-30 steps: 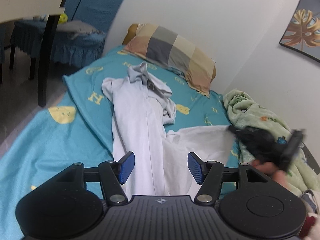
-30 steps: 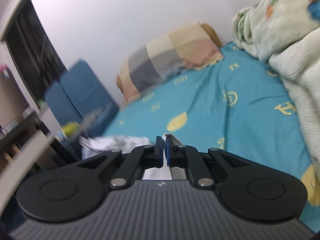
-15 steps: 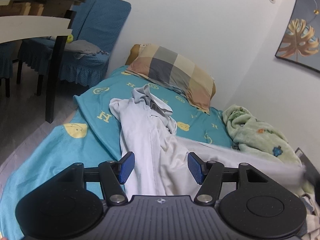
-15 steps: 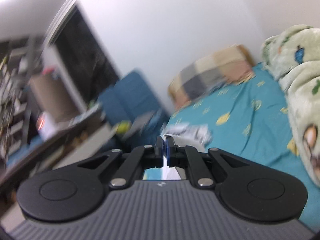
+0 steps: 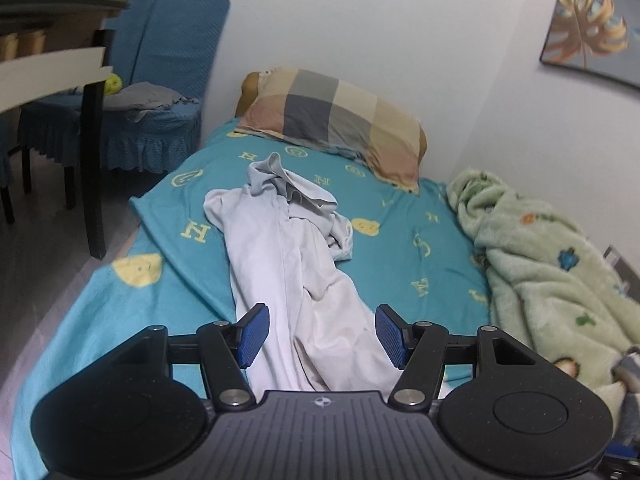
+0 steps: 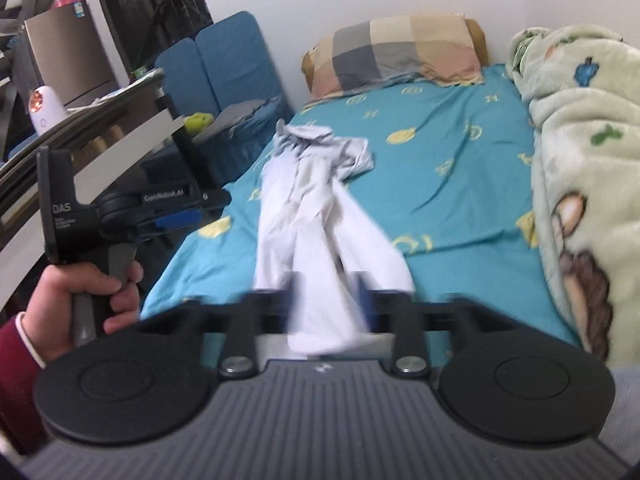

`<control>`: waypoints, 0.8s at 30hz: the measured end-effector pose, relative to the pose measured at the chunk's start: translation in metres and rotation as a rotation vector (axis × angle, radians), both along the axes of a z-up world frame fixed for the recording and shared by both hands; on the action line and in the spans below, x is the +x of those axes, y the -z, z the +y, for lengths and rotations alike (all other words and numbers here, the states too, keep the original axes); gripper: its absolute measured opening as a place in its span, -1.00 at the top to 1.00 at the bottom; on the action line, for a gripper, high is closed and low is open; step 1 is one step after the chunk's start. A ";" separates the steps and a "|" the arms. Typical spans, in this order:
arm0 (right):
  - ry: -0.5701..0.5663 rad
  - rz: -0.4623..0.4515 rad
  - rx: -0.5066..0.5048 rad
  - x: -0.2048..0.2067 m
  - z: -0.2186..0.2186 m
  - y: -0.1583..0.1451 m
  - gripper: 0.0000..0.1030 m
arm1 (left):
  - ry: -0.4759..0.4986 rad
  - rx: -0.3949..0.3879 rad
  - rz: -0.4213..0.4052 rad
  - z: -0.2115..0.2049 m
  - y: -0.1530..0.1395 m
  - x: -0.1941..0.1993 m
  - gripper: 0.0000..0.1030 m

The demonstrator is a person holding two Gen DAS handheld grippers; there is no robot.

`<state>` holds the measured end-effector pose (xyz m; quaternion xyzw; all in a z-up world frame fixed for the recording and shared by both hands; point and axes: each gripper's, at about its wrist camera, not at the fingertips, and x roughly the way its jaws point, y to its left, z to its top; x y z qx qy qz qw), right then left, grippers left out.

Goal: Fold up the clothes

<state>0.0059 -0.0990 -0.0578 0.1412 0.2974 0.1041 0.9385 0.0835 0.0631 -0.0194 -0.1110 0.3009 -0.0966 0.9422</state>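
Two tools are shown poised over one pale garment, apparently a white shirt or hooded top, which is laid lengthwise on the bed over the teal printed sheet. Its bunched upper end is directed toward the checked pillow, while its lower end is drawn toward the near edge, where it can be reached. The garment is left rumpled and gathered into a narrow strip rather than spread flat, so the fold is judged not yet begun.

The left tool is held with its blue pads apart on either side of the cloth's near end; no pad is pressed on the fabric, so nothing is gripped. In the right wrist view the same tool is seen held by the person's left hand out to the bed's side, clear of the garment.

The right tool is blurred, its jaws having just been opening; the white hem is seen between them but is no longer clamped, so the cloth is taken to be released onto the bed.

A crumpled green fleece blanket is kept against the wall, leaving the sheet's middle free as a folding surface. A blue-covered chair and a table are visible beside the bed and play no part.
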 end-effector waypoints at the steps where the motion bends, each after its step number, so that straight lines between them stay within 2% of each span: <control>1: 0.003 -0.009 0.002 0.005 -0.002 0.000 -0.51 | 0.006 0.009 0.002 -0.002 -0.001 0.009 -0.29; 4: 0.019 -0.007 0.006 0.032 -0.006 -0.001 -0.49 | 0.012 0.023 0.011 -0.005 0.002 0.043 -0.35; 8: 0.075 0.006 0.069 0.085 -0.009 0.007 -0.49 | -0.009 0.060 0.027 -0.009 0.019 0.095 -0.40; 12: 0.078 0.011 0.098 0.134 -0.009 0.044 -0.47 | -0.050 0.127 0.023 -0.019 0.041 0.148 -0.40; 15: 0.038 0.077 0.085 0.152 -0.011 0.081 -0.46 | -0.081 0.182 -0.008 -0.028 0.059 0.185 -0.40; 18: 0.026 0.144 0.079 0.170 -0.011 0.100 -0.47 | -0.105 0.224 -0.012 -0.032 0.077 0.228 -0.39; 19: 0.026 0.140 0.095 0.175 -0.013 0.104 -0.46 | -0.107 0.234 -0.010 -0.031 0.083 0.242 -0.35; 21: 0.038 0.143 0.105 0.183 -0.015 0.109 -0.46 | -0.097 0.249 -0.003 -0.027 0.092 0.266 -0.11; 23: 0.053 0.161 0.118 0.187 -0.019 0.115 -0.46 | -0.080 0.239 -0.012 -0.021 0.093 0.280 0.47; 24: 0.059 0.172 0.127 0.189 -0.022 0.118 -0.46 | -0.077 0.212 -0.026 -0.016 0.091 0.283 0.58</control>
